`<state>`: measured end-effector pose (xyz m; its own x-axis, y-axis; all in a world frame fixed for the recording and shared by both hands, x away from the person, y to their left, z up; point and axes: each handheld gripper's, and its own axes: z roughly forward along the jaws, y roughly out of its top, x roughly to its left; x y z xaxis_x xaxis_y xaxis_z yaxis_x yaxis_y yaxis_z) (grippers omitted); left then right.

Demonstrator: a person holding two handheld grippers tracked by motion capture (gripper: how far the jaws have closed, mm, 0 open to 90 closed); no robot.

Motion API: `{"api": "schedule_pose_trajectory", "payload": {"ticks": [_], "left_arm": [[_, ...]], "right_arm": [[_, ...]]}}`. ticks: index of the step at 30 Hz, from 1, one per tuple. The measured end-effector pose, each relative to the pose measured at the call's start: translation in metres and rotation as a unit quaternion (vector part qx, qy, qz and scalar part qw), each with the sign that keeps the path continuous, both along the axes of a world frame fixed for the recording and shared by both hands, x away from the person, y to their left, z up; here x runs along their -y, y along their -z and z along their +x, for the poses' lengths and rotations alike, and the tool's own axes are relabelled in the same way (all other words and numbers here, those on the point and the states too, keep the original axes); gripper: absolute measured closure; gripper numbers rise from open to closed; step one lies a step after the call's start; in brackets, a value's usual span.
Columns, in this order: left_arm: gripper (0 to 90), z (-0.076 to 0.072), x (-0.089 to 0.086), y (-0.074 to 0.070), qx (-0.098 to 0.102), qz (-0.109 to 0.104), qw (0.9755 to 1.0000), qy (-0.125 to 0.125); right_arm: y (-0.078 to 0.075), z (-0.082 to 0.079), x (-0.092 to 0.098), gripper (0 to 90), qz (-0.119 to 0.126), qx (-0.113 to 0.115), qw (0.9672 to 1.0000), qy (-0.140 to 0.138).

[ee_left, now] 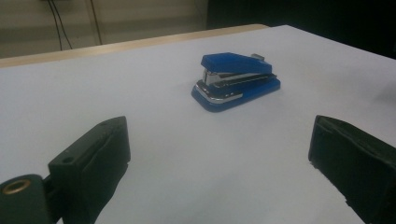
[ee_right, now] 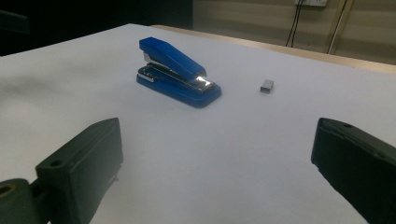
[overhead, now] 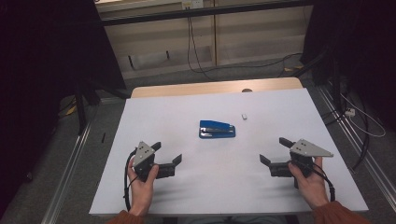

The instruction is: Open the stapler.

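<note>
Dim room w/ dark surroundings, pale wall panels and loose cables on the floor at the far side. White counter (overhead: pixel 289 186) sits in the middle, a wooden strip showing along its far edge.

Blue stapler (overhead: pixel 217 129) lies flat near the counter's centre, lengthwise left to right, w/ silver metal visible between its top and base in both gripper views. Small grey staple block (overhead: pixel 243 116) rests just to the right of it and a bit farther away, apart from it.

Left tongs (overhead: pixel 166 157) are held by the person's left hand (overhead: pixel 141 179) at the near left of the counter, jaws spread wide, nothing between them. Right tongs (overhead: pixel 274 151) are held by the right hand (overhead: pixel 310 179) at the near right, jaws also spread wide and empty. Both point inward toward the stapler, well apart from it. Orange-brown sleeves (overhead: pixel 337 213) show at the near edge.
</note>
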<state>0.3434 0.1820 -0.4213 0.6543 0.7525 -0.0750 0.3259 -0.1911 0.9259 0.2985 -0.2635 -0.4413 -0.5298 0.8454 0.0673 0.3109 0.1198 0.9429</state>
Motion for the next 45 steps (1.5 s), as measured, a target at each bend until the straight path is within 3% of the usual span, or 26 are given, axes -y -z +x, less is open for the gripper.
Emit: {"api": "schedule_pose_trajectory", "payload": {"ticks": [4, 6, 10, 17, 23, 31, 34, 37, 40, 45], "left_arm": [[5.6, 0.006, 0.004, -0.001, 0.003, -0.001, 1.0, 0.003], [5.6, 0.008, 0.005, -0.003, 0.013, 0.008, 0.9998, -0.012], [5.6, 0.012, 0.007, -0.005, 0.02, 0.023, 0.9995, -0.009], [4.7, 0.021, 0.017, -0.008, 0.019, 0.003, 0.9996, 0.019], [4.8, 0.036, 0.022, -0.009, 0.017, 0.001, 0.9995, 0.028], [4.9, 0.055, 0.029, -0.008, 0.03, 0.014, 0.9989, 0.034], [4.9, 0.06, 0.032, -0.007, 0.024, 0.013, 0.9991, 0.033], [5.1, 0.066, 0.033, -0.006, 0.015, 0.007, 0.9993, 0.033], [5.3, 0.073, 0.037, -0.008, 0.013, 0.023, 0.9988, 0.042], [5.0, 0.083, 0.043, -0.007, 0.008, 0.022, 0.9987, 0.046]], "right_arm": [[0.001, 0.008, -0.009, 1.6, -0.003, -0.005, 0.9999, -0.009], [-0.001, 0.013, -0.013, 1.6, 0.0, -0.002, 0.9999, -0.01], [-0.004, 0.019, -0.024, 1.9, -0.005, 0.002, 0.9999, -0.014], [-0.01, 0.035, -0.041, 1.8, -0.018, 0.015, 0.9987, -0.045], [-0.012, 0.048, -0.052, 1.7, -0.015, 0.018, 0.9975, -0.067], [-0.011, 0.061, -0.069, 2.9, -0.017, 0.022, 0.9955, -0.09], [-0.011, 0.067, -0.076, 4.8, -0.014, 0.033, 0.9943, -0.1], [-0.011, 0.072, -0.08, 5.9, -0.009, 0.031, 0.9948, -0.096], [-0.01, 0.08, -0.084, 9.0, -0.005, 0.034, 0.9957, -0.086], [-0.008, 0.089, -0.089, 9.3, -0.006, 0.026, 0.9965, -0.079]]}}
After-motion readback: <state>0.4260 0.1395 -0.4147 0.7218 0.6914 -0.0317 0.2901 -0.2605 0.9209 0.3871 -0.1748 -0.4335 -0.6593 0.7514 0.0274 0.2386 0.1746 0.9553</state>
